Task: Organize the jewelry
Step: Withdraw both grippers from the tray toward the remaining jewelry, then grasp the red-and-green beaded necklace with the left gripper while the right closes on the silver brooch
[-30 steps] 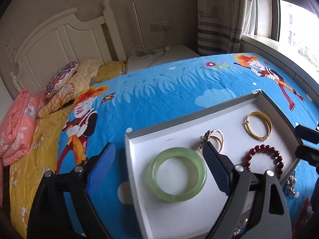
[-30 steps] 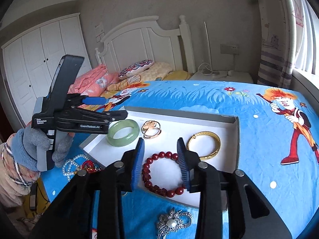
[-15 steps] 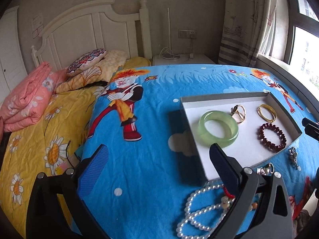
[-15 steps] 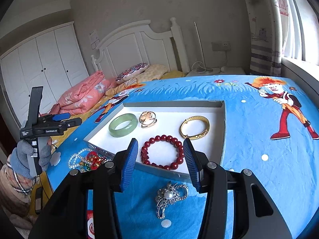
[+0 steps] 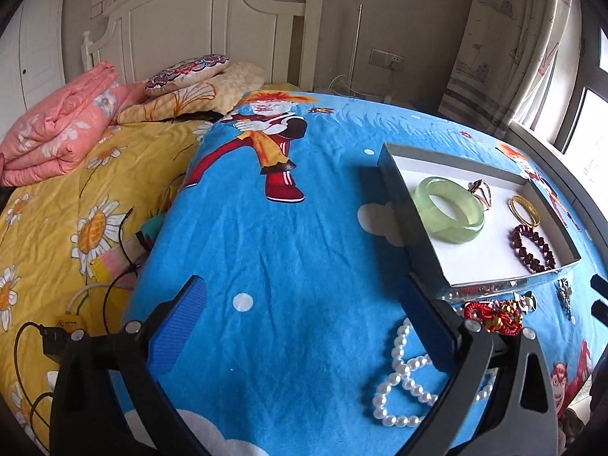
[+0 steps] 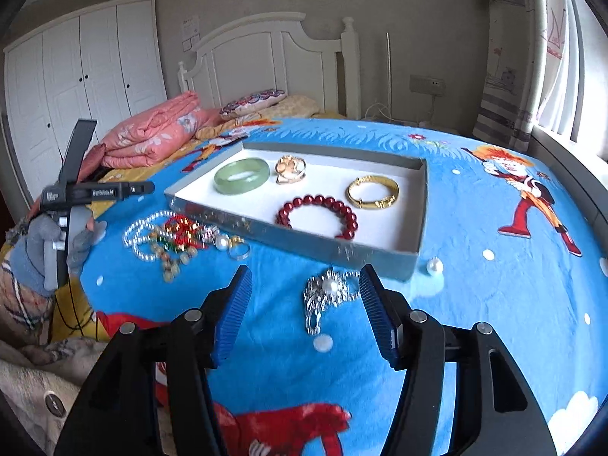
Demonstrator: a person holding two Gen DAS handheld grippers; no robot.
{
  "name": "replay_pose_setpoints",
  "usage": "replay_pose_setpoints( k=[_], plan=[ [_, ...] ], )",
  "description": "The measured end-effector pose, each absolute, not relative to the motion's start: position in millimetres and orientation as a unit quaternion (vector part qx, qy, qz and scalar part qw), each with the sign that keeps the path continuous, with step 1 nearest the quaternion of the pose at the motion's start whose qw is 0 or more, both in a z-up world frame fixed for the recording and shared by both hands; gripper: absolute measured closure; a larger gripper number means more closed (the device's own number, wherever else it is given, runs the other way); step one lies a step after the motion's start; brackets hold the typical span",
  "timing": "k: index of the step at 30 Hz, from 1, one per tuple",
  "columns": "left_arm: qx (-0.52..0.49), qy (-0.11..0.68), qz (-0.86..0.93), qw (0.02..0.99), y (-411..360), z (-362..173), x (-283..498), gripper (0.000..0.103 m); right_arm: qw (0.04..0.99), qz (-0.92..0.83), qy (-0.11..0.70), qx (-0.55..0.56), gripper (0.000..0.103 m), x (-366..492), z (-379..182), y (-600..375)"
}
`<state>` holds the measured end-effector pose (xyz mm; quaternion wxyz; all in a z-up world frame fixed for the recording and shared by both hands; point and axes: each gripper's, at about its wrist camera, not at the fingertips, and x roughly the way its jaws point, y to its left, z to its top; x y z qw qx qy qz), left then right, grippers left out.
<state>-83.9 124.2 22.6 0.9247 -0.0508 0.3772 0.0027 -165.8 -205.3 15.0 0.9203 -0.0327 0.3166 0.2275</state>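
Brooch [image 6: 326,296] lying just ahead between wide right gripper [image 6: 306,311] pads, long axis running back; left gripper [image 5: 304,326] wide, farther.

Spread across the bed: a blue cartoon blanket [image 5: 288,250] overlapping a yellow daisy-print quilt [image 5: 57,205]. Near the white headboard [image 6: 273,57], a folded pink comforter [image 6: 152,136], beside it a patterned round cushion [image 5: 188,72] on top of a yellow pillow [image 5: 171,104]. On the quilt's near edge, black cables and a small yellow-labelled adapter [image 5: 68,321]. Along the left wall, a white wardrobe [image 6: 79,76]. By the window, a striped curtain [image 6: 509,87], and a wall socket [image 6: 425,84] with white cords below.
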Motion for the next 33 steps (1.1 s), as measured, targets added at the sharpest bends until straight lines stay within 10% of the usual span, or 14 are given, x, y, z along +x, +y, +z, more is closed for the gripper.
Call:
replay_pose_setpoints(
  k=[26,33],
  plan=[
    [-0.059,0.368,-0.042,0.927,120.1,22.1,-88.0,0.003,0.904,0.151,0.395,-0.063,0.040,-129.2,-9.2,-180.4],
    [-0.059,0.355,-0.087,0.929,104.7,31.6,-105.7,0.003,0.910,0.157,0.379,-0.064,0.071,-133.7,-7.9,-182.6]
  ],
)
